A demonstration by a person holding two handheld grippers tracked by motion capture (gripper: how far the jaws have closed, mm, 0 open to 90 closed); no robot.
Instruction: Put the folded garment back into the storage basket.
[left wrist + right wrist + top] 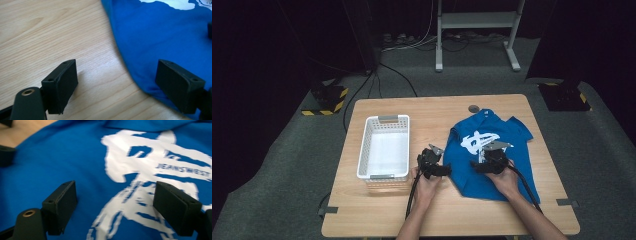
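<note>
A blue T-shirt point(494, 155) with a white print lies spread on the right half of the wooden table point(442, 110). My left gripper point(447, 170) is low at the shirt's left edge, jaws open; in the left gripper view the left gripper point(116, 86) straddles that edge of the shirt point(160, 37), one jaw over bare wood, the other over cloth. My right gripper point(476, 165) hovers over the shirt's middle, open. In the right gripper view the right gripper point(115, 207) has the white print point(140, 170) under its jaws and nothing between them.
A white plastic basket point(384, 147) stands on the left half of the table, close to my left gripper. A small round grey disc point(474, 108) sits near the far edge. Bare wood lies along the front edge. Dark floor with cables surrounds the table.
</note>
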